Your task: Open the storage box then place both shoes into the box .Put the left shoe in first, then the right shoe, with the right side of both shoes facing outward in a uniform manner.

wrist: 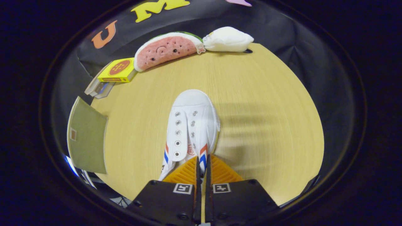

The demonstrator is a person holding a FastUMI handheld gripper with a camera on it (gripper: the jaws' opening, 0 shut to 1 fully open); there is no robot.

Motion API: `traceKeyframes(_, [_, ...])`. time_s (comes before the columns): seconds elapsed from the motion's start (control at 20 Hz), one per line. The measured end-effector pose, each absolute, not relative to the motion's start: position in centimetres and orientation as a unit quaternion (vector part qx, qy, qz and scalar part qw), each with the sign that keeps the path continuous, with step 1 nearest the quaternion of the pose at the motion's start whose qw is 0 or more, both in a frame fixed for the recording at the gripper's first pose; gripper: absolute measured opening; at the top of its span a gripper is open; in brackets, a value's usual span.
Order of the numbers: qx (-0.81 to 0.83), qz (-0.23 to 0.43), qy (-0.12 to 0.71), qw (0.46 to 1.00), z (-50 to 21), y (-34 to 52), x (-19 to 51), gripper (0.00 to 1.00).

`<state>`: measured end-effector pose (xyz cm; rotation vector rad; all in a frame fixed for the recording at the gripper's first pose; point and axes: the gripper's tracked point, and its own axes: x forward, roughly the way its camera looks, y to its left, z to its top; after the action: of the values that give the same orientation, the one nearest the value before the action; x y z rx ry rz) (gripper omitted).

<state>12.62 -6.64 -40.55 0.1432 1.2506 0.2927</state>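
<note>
Gripping the white shoe [191, 125] by the side wall of its collar, the claw [202, 168] has its two fingers drawn together on the canvas, one finger inside the opening and one outside; the shoe runs straight ahead of the fingers with its toe pointing away over the wooden table [267, 94]. To the left of the claw, at the table's edge, lies a flat olive-green panel [86, 138], which may be the storage box or its lid; this cannot be confirmed from here. Ahead and to the left sit a yellow box [117, 70] on a small grey item, then a watermelon-slice plush [166, 48], and further right, beyond the toe, a white plush [227, 39]; all are well apart from the shoe. To the right of the claw the table is bare apart from a shadow. The step in hand appears to be carrying a shoe toward the box. To do it well, keep the clamp firm on the collar wall, since thin canvas can slip or fold and let the toe droop. Lift clear of the table before swinging left, and hold the sole level. Confirm which shoe this is, because the left one goes in first. Turn the shoe so its right side faces outward before lowering, and release only once it rests inside.
</note>
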Motion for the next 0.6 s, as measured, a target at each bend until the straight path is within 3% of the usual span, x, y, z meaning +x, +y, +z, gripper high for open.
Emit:
traceKeyframes(0.3, [0.134, 0.137, 0.573, 0.797, -35.8, -4.1, 10.6, 0.06])
traceKeyframes(0.6, [0.141, 0.17, 0.532, 0.818, -25.6, 3.3, 6.5, 0.06])
